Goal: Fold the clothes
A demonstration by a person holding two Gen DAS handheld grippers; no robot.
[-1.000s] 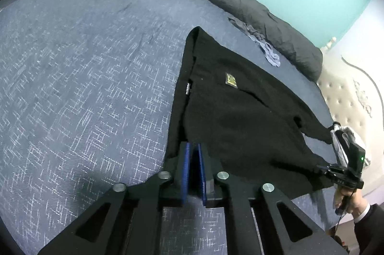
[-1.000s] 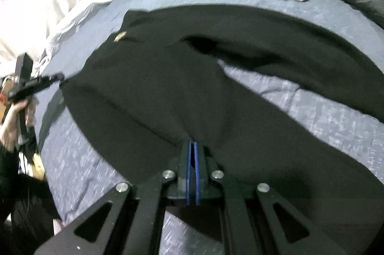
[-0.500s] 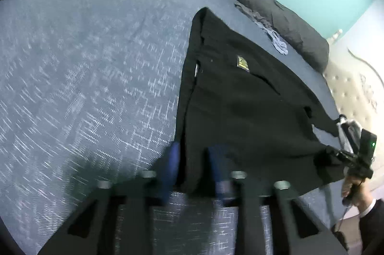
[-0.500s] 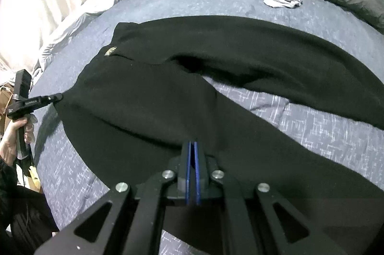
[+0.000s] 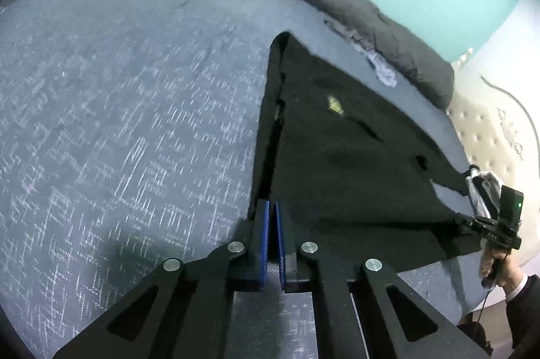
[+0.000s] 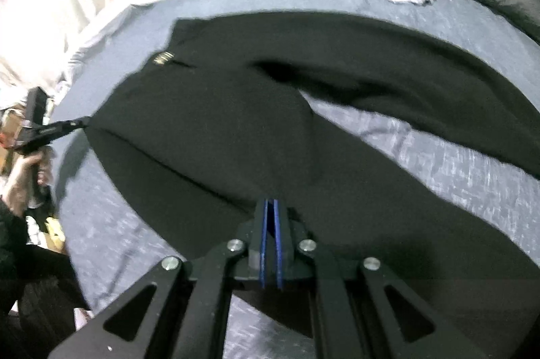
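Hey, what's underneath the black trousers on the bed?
The black trousers lie spread on the blue-grey bedspread, which shows all around them and between the two legs. Whatever lies directly beneath the fabric is covered, so anything else there cannot be seen.

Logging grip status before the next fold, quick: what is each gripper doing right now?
Left gripper: closed on the edge of the black garment.
Right gripper: closed on the black garment's edge too.
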